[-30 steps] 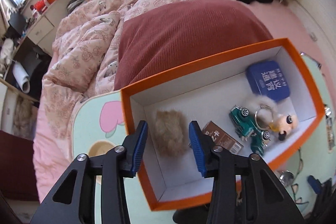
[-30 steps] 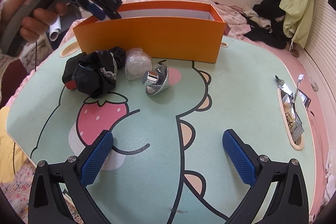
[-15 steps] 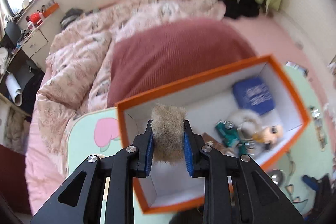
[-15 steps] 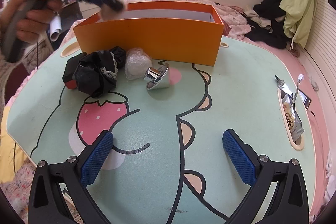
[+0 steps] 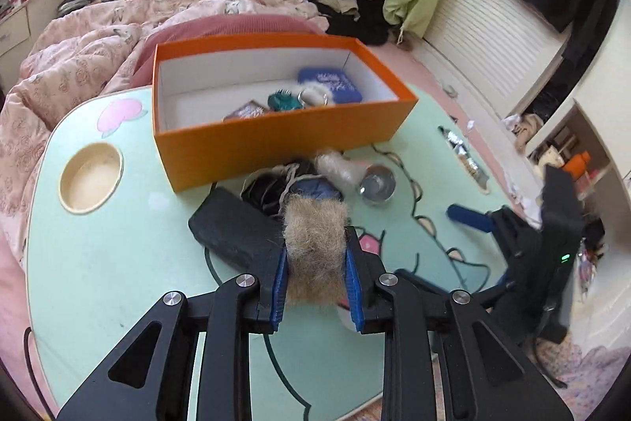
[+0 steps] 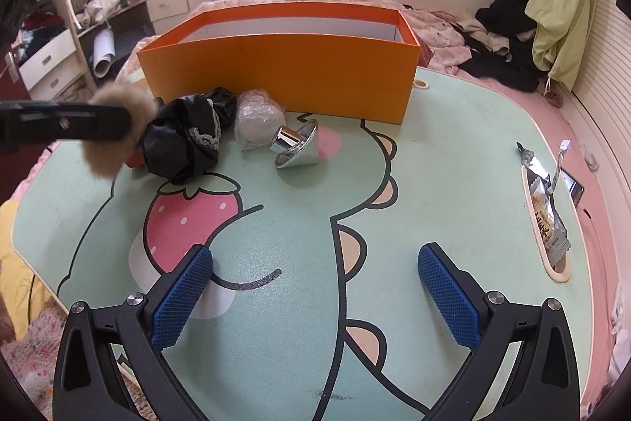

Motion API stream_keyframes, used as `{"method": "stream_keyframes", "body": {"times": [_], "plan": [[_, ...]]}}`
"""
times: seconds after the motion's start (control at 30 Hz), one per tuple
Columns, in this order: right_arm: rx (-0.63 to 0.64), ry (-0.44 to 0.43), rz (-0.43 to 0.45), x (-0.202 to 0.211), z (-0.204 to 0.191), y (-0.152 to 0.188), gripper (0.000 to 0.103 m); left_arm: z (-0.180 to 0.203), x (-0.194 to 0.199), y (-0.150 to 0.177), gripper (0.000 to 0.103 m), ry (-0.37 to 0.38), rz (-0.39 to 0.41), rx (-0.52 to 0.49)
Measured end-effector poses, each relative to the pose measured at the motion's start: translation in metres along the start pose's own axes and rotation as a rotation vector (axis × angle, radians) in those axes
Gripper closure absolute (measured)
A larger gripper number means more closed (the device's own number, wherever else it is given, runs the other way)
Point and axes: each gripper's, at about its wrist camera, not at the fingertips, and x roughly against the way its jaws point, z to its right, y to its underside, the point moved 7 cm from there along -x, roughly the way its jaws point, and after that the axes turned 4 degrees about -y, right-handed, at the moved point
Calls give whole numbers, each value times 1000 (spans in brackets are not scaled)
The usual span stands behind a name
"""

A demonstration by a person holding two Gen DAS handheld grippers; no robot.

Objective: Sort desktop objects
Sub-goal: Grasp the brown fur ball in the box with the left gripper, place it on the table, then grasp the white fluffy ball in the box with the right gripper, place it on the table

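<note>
The left gripper (image 5: pixel 315 275) is clamped on a tan fur ball (image 5: pixel 315 247), held in the air over the table (image 5: pixel 98 263) and outside the orange box (image 5: pixel 276 141), which sits toward twelve o'clock. The step in hand looks like carrying that ball to its sorting spot; next comes choosing a clear landing place and releasing. The right gripper (image 6: pixel 315 298) hangs wide and empty above the table.

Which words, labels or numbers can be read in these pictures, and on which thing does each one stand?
None can be read.
Blue flat tin in the orange cardboard box: white characters, blurred.
Brown small packet in the box: print blurred.
Silver snack wrapper on the table's edge: print too small.
</note>
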Motion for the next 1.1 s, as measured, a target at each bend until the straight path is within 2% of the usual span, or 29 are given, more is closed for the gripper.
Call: {"method": "stream_keyframes", "body": {"times": [0.07, 0.13, 0.2, 0.33, 0.5, 0.6, 0.63, 0.73, 1.0, 1.1], "plan": [[0, 0, 0, 0, 0, 0, 0, -1, 1, 0, 64, -33, 27, 2], [0, 0, 0, 0, 1, 0, 0, -4, 9, 1, 38, -54, 66, 8], [0, 0, 0, 0, 0, 0, 0, -14, 19, 3, 18, -97, 120, 22], [0, 0, 0, 0, 1, 0, 0, -38, 31, 20, 18, -222, 165, 23], [1, 0, -1, 0, 1, 0, 0, -39, 37, 66, 18, -271, 160, -59], [0, 0, 0, 0, 1, 0, 0, -41, 25, 86, 18, -337, 160, -98], [2, 2, -1, 0, 2, 0, 0, -43, 19, 88, 14, -345, 161, -92], [2, 3, -1, 1, 3, 0, 0, -44, 7, 88, 9, -293, 191, -21], [5, -1, -26, 0, 3, 0, 0, -29, -13, 76, 9, -251, 173, -68], [-4, -26, -18, 7, 5, -19, 6, -30, -11, 77, 8, -252, 181, -69]]}}
